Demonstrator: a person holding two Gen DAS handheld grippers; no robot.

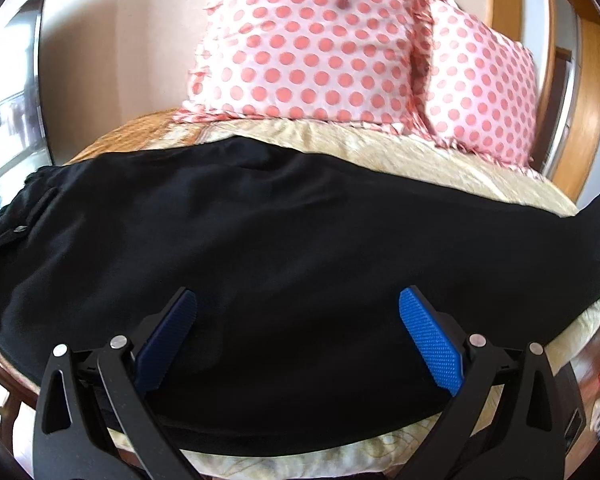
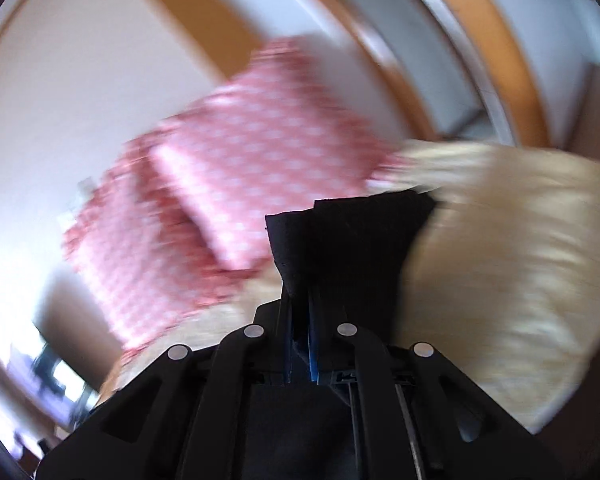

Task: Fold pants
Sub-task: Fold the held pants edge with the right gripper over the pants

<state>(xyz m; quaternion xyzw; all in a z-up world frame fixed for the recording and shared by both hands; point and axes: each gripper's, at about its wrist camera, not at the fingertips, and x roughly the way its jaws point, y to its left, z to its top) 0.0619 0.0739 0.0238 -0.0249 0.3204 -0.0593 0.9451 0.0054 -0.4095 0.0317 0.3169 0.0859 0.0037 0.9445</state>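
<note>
Your left claw (image 1: 298, 336) hangs wide apart and holds nothing, its blue pads (image 1: 430, 344) low over the near edge of the black pants (image 1: 260, 232), which lie spread across the bed (image 1: 440, 160). Your right claw (image 2: 302, 344) is pinched tight on the leg hems (image 2: 352, 232), lifted clear of the bedspread; that view is badly motion-blurred. Risk: a fast swing could tug the thin hem out of the pinch, or drag the unpinned body crooked, since the left claw anchors nothing. Beyond, two polka-dot pillows (image 1: 300, 48) sit at the headboard.
</note>
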